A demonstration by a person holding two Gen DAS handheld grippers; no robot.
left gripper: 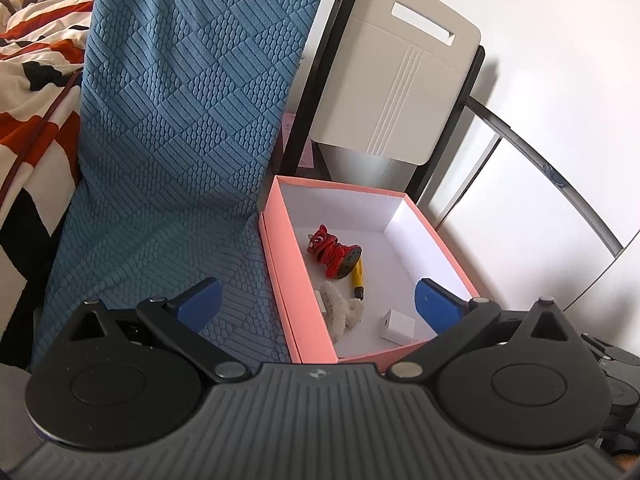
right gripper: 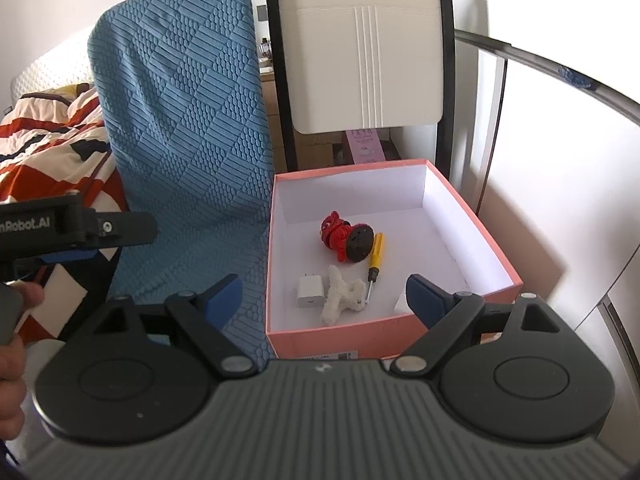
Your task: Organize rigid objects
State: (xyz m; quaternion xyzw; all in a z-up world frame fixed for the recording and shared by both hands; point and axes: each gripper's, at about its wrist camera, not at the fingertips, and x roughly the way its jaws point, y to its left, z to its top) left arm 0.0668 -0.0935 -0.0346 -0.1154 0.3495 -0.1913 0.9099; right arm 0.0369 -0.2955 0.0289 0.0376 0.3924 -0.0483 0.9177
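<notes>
A pink box (left gripper: 280, 280) (right gripper: 340, 336) with a white inside stands on a chair seat. In it lie a red lion toy (left gripper: 332, 252) (right gripper: 346, 240), a yellow screwdriver (left gripper: 357, 280) (right gripper: 375, 260), a white fuzzy piece (left gripper: 340, 312) (right gripper: 340, 296), a white charger (right gripper: 308, 290) and a small white cube (left gripper: 396, 326). My left gripper (left gripper: 316, 300) is open and empty above the box's near end. My right gripper (right gripper: 324, 296) is open and empty, also above the box's near edge. The left gripper shows at the left of the right wrist view (right gripper: 80, 236).
A chair with a blue textured cover (left gripper: 180, 120) (right gripper: 180, 120) stands left of the box. A white folding chair back (left gripper: 400, 72) (right gripper: 360, 48) rises behind it. A patterned blanket (left gripper: 36, 60) (right gripper: 48, 140) lies far left. A curved metal rail (left gripper: 560, 184) (right gripper: 560, 68) runs on the right.
</notes>
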